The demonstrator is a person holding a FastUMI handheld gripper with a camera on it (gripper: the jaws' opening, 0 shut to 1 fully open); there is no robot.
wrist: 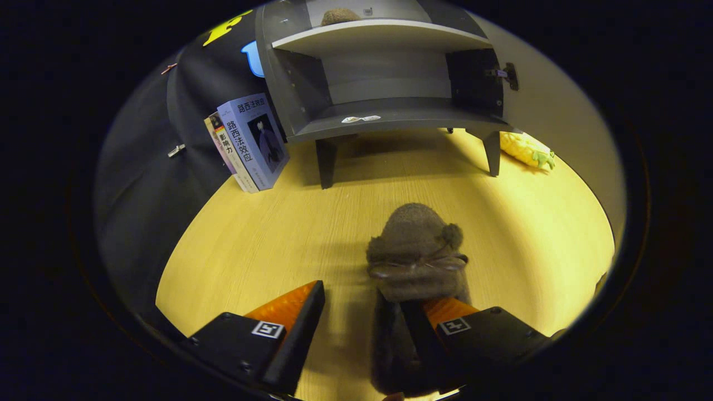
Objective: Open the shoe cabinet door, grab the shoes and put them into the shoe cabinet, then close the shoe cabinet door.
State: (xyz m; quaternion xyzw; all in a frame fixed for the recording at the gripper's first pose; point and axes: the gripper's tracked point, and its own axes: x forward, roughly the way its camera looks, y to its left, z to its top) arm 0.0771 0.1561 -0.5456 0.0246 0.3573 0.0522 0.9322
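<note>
Your fingers (362, 312) stand wide apart, holding nothing; the fuzzy shoe (415, 253) looks soft and light; pinch its open back edge.

Warm overhead light fell bright on the table (267, 234); the cabinet (384, 83) cast a soft shadow beneath itself, its straight lines bowed by fisheye distortion, edges dim.

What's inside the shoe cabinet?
On the top shelf of the cabinet sits one brown fuzzy shoe, partly hidden behind the shelf's edge. The lower shelf holds just a small sticker. The other shoe lies outside, by the open gripper.
</note>
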